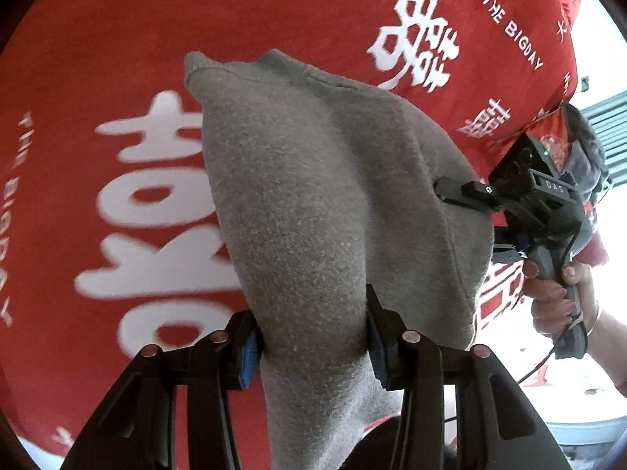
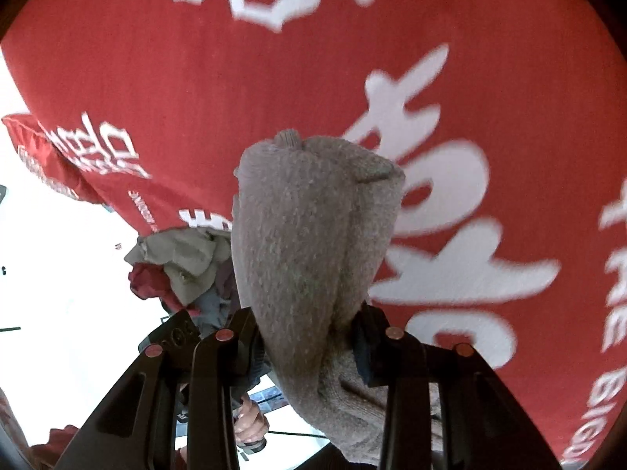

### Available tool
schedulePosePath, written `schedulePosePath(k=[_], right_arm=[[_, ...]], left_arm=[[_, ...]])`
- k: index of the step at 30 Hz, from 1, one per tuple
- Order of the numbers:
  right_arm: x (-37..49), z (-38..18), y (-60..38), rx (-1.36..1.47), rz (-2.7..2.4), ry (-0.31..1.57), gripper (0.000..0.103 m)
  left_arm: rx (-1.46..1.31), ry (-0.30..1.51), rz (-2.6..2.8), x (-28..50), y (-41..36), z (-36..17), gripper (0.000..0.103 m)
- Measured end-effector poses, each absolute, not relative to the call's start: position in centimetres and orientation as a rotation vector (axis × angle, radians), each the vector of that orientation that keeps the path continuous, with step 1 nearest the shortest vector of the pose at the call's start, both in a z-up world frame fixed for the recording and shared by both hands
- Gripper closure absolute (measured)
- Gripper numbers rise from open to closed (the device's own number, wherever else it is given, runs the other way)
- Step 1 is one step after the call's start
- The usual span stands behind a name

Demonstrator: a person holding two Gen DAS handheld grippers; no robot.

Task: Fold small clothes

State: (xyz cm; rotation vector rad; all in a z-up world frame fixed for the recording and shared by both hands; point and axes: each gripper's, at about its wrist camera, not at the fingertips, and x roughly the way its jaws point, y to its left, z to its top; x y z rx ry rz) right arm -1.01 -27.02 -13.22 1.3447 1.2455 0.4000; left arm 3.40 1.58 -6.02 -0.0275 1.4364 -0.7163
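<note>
Both tools are clenching one fuzzy grey knitted garment (image 1: 313, 203): the left tool (image 1: 313, 346) at its lower bunch, the right tool (image 1: 444, 192) at its side edge. Beyond them, a red cloth with white lettering (image 1: 117, 58) is covering the surface, and a crumpled clothes pile (image 2: 184, 270) is lying left of the right tool, partly hidden.

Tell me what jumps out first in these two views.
A grey knit garment fills the middle of both views, hanging lifted above the red cloth with big white characters. The left gripper and the right gripper each clamp it. A heap of other clothes sits at the right-wrist view's left.
</note>
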Motion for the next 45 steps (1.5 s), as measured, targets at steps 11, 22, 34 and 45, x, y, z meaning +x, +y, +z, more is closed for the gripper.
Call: schedulePosePath(k=[11, 22, 34, 45], right_arm=[[1.3, -17.9, -19.3, 1.249, 0.383, 1.329, 0.063], [1.6, -16.0, -20.6, 0.821, 0.154, 1.421, 0.035], [-6.0, -12.4, -15.2, 0.739, 0.256, 1.477, 0.039], [-8.1, -15.0, -15.6, 0.609, 0.107, 1.521, 0.094]], left_arm=[[0.007, 1.454, -0.490, 4.0, 8.2, -12.1, 0.057], [0.066, 1.398, -0.351, 3.6, 9.6, -11.7, 0.024], [0.023, 1.386, -0.375, 3.9, 8.8, -8.7, 0.000], [0.103, 1.419, -0.290, 3.1, 8.8, -9.7, 0.000]])
